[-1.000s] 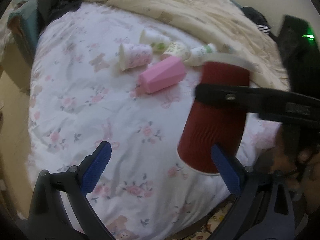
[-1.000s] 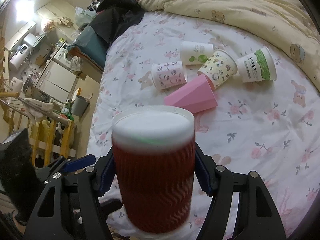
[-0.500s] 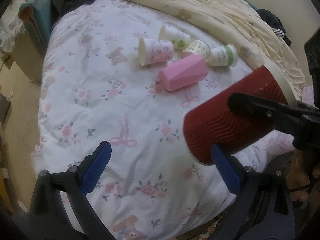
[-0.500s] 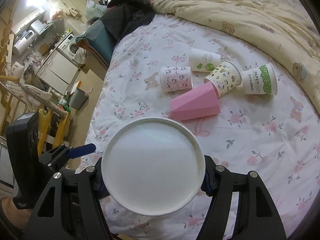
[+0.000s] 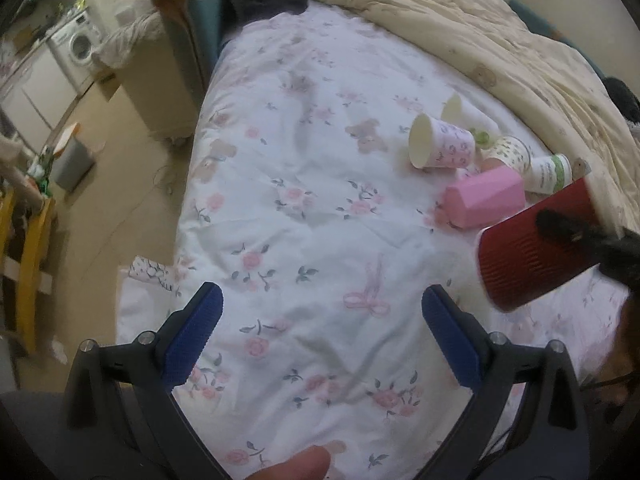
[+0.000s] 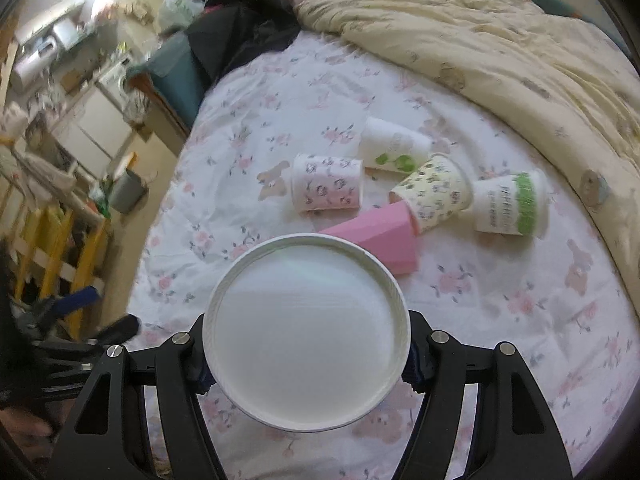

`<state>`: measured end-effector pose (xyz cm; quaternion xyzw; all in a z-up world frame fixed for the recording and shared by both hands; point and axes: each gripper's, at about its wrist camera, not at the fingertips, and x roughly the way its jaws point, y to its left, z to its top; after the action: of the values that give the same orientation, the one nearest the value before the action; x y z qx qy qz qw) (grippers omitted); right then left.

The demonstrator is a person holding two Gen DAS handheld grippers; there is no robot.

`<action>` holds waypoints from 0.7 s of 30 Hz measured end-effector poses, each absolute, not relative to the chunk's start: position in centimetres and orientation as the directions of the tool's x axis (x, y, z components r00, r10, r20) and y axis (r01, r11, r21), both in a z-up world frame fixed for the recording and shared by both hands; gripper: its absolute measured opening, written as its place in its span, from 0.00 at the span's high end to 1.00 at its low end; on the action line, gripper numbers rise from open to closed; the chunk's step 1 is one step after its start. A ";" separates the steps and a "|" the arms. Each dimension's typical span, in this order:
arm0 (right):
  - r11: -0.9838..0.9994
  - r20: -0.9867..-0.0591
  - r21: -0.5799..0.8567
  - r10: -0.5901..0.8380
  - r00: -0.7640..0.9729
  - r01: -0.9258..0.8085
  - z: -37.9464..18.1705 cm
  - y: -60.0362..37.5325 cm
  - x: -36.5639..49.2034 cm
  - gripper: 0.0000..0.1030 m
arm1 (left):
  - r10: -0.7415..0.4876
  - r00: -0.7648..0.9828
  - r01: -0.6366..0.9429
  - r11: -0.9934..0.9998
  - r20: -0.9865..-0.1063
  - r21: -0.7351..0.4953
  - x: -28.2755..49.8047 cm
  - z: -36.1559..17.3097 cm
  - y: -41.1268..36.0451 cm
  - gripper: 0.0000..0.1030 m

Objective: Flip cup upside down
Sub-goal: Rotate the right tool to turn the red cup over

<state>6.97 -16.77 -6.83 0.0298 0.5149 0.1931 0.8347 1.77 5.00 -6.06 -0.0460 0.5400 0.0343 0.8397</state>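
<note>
My right gripper is shut on a red ribbed paper cup with a white inside. The cup's open mouth faces the right wrist camera and fills the view's lower middle. In the left wrist view the same red cup is held tilted on its side above the bed's right part, with a black finger of the right gripper across it. My left gripper is open and empty, low over the floral sheet, to the left of the cup.
Several paper cups and a pink faceted cup lie on their sides on the floral bed sheet. A cream duvet is bunched at the back right. The bed's left edge drops to a floor with a bin and furniture.
The right gripper has turned the red cup from upright onto its side, so that its mouth faces the right camera. The left gripper has swung left, away from the cup.
</note>
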 end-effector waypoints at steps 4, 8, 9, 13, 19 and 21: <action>0.922 -0.868 0.142 0.291 0.402 -0.361 -8.6 -13.7 7.6 0.32 | -0.005 0.393 -0.113 0.992 -0.919 -0.053 1.9 -6.4 5.1 0.03; 0.917 -0.884 0.100 0.259 0.389 -0.385 -9.9 -12.1 8.4 0.32 | 0.000 0.400 -0.110 0.993 -0.916 -0.047 1.8 -6.1 5.0 0.00; 0.916 -0.886 0.093 0.255 0.388 -0.390 -10.2 -11.9 8.4 0.32 | 0.003 0.403 -0.109 0.993 -0.915 -0.045 1.8 -6.0 5.0 0.00; 0.916 -0.889 0.085 0.247 0.385 -0.391 -11.5 -11.3 8.6 0.32 | -0.011 0.409 -0.107 0.992 -0.913 -0.060 1.8 -5.7 5.0 0.00; 0.914 -0.884 0.077 0.247 0.397 -0.398 -12.0 -11.3 8.3 0.30 | -0.004 0.411 -0.099 0.994 -0.912 -0.049 1.9 -5.7 4.7 0.00; 0.913 -0.881 0.090 0.259 0.395 -0.398 -12.0 -11.3 8.4 0.29 | -0.002 0.409 -0.095 0.994 -0.912 -0.045 1.9 -5.8 4.6 0.00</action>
<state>8.42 -11.35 -12.00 -0.0678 0.5131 0.1975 0.8325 1.91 4.58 -5.79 -0.0446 0.5428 0.0279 0.8382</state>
